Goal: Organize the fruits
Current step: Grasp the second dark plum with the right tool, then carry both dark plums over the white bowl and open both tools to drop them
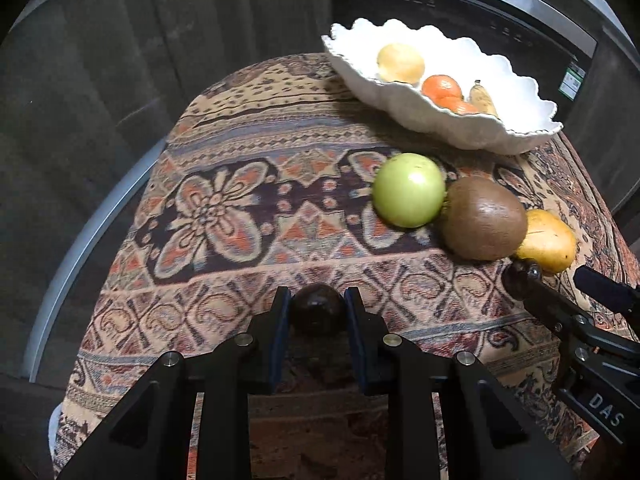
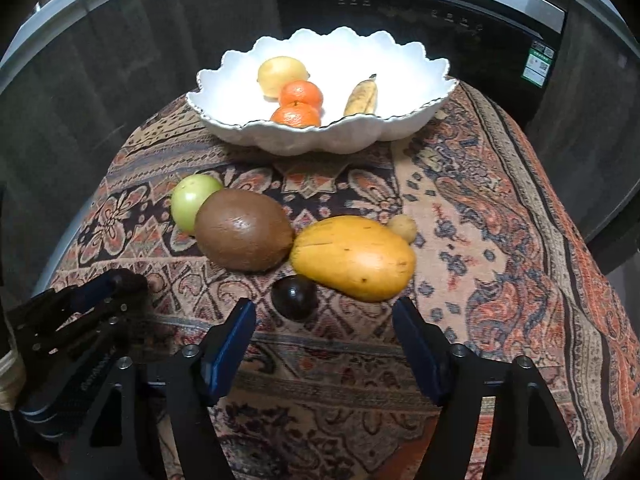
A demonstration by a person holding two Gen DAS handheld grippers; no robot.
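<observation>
My left gripper (image 1: 316, 300) is shut on a small dark round fruit (image 1: 317, 309) low over the patterned cloth; it also shows at the left of the right wrist view (image 2: 120, 284). My right gripper (image 2: 324, 312) is open and empty, just before a second dark round fruit (image 2: 295, 297) and a yellow mango (image 2: 354, 258). A brown fruit (image 2: 244, 230), a green apple (image 2: 192, 200) and a small tan fruit (image 2: 403, 227) lie on the cloth. The white scalloped bowl (image 2: 280, 140) holds a pale yellow fruit (image 2: 280, 74), two oranges (image 2: 301, 94) and a small banana (image 2: 362, 98).
The patterned cloth (image 2: 500, 220) covers a round table that drops off on all sides. Dark cabinets and a black appliance (image 2: 420, 12) stand behind the bowl. In the left wrist view the bowl (image 1: 460, 136) sits at the far right, the apple (image 1: 408, 190) before it.
</observation>
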